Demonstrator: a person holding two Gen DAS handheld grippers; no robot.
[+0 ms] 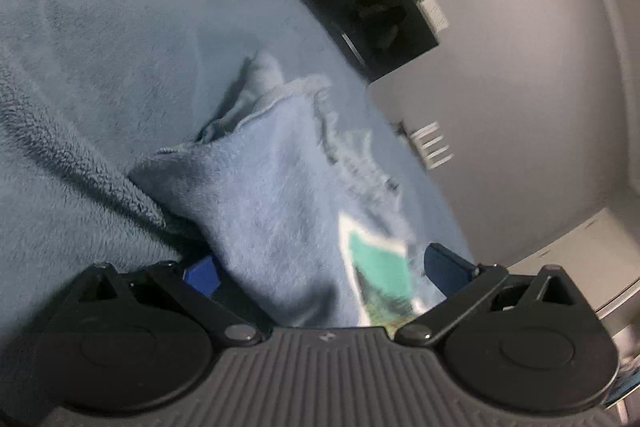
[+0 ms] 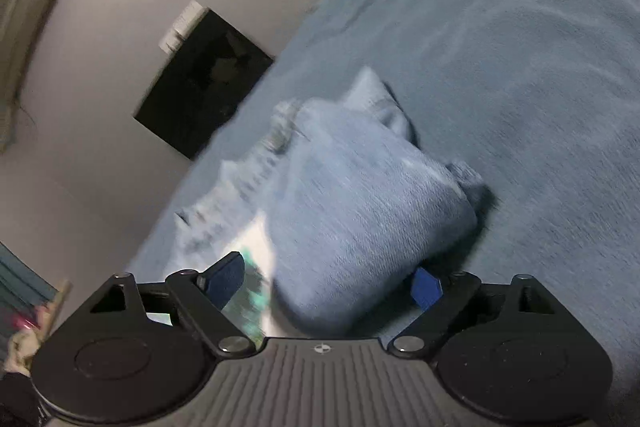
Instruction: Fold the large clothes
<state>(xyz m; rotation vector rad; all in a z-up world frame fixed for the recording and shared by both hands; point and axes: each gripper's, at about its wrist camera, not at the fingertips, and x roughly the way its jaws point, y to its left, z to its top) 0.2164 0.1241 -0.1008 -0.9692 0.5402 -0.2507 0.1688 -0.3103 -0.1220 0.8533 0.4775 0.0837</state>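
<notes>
The light blue garment (image 1: 276,195) lies bunched in a soft mound on a blue fleece blanket (image 1: 100,47) that covers the bed; it fills the lower middle of both wrist views. A printed patch in teal and white (image 1: 380,263) shows on its lower right part in the left view and at the lower left in the right view.

The left hand-held gripper (image 1: 320,271) has its jaws spread wide, with the mound of cloth sitting between the blue fingers. Whether the pads press on the fabric cannot be told, since the cloth hides the near finger and the picture is blurred. The right hand-held gripper (image 2: 332,279) also stands spread, jaws to either side of the mound; its pads look clear of the cloth, so nothing seems pinched.

The garment looks like a light, limp fleece or knit: it should drape and sag rather than hold a shape, and its nap should give the pads fair friction. Taking it by the bulk would likely only lift a lump. A hem or corner, such as the ruffled edge (image 1: 280,95) at the far side of the mound, seems the better place to pinch, one edge per gripper, so the cloth can be drawn flat.
</notes>
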